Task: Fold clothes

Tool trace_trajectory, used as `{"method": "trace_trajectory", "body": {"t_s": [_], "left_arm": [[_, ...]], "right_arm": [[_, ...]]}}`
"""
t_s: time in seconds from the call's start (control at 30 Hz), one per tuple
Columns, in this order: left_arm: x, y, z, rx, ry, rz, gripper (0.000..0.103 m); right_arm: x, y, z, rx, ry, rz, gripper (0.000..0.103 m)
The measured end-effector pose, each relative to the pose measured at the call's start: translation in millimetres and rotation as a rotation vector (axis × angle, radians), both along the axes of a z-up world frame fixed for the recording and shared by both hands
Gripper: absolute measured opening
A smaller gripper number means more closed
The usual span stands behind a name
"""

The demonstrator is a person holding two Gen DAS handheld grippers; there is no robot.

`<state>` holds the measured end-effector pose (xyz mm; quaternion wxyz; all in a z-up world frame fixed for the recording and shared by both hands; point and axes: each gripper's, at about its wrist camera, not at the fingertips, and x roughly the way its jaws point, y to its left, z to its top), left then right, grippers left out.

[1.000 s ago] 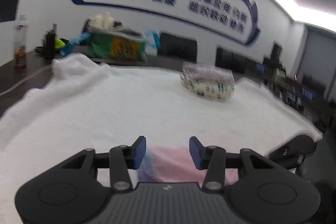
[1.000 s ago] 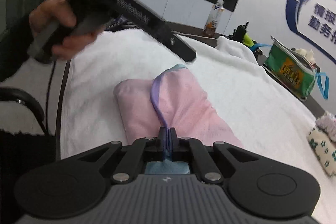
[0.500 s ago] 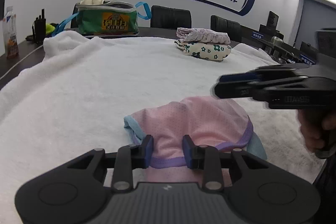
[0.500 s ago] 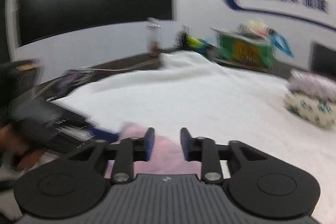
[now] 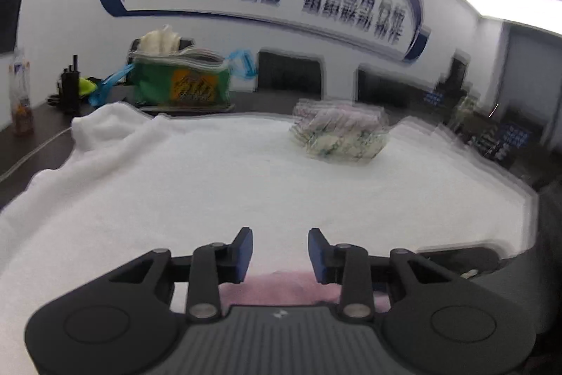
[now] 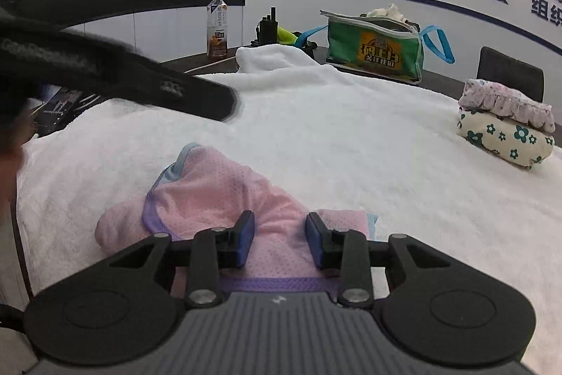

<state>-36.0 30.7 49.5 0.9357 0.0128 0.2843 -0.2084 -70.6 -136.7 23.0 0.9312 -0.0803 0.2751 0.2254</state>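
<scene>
The right gripper [image 6: 279,239] hangs right over the pink mesh garment [image 6: 217,195], jaws parted to a narrow gap after just opening, pads either side of the cloth but not pinching it. The garment lies crumpled on the white fleece blanket [image 6: 333,136], its purple-trimmed edge curling up on the left and a light blue band showing at its far tip. The left gripper [image 5: 280,253], blurred in its own view, has its jaws apart by a similar narrow gap with nothing between them, only a strip of the pink garment showing below its fingers. Beyond the garment and to its left, the left gripper's dark body reaches in over the blanket. Farther off to the garment's right, a stack of folded clothes [image 6: 505,122] sits on the blanket, frilly pink piece on a flower-print one. Past the blanket's far edge, behind the garment, stand a green zip bag [image 6: 374,46], a black radio [image 6: 267,25] and a drink bottle [image 6: 217,23].
</scene>
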Motion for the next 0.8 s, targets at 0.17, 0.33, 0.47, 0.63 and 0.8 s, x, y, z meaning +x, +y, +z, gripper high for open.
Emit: {"method": "trace_trajectory", "body": {"t_s": [0.17,0.33,0.47,0.63,0.8], "left_arm": [[-3.9,6.3,-26.8,-0.002,0.043,0.025,0.028],[-11.3,19.5,-35.4,-0.095,0.043,0.052,0.028],[-10.9,24.2,-32.4,-0.12,0.058,0.058,0.029],[-11.8,29.6,-33.5,-0.152,0.07,0.07,0.037],[-14.3,36.1,-32.2,-0.194,0.074,0.094,0.039]], "right_arm": [[-1.1,-9.2,4.5,0.006,0.033,-0.011,0.038],[1.3,-21.6,27.0,0.193,0.067,-0.025,0.039],[21.2,-3.7,15.2,0.154,0.07,-0.103,0.032],[16.2,-2.4,0.2,0.082,0.072,-0.14,0.029],[2.4,-18.7,1.4,0.047,0.076,-0.257,0.038]]}}
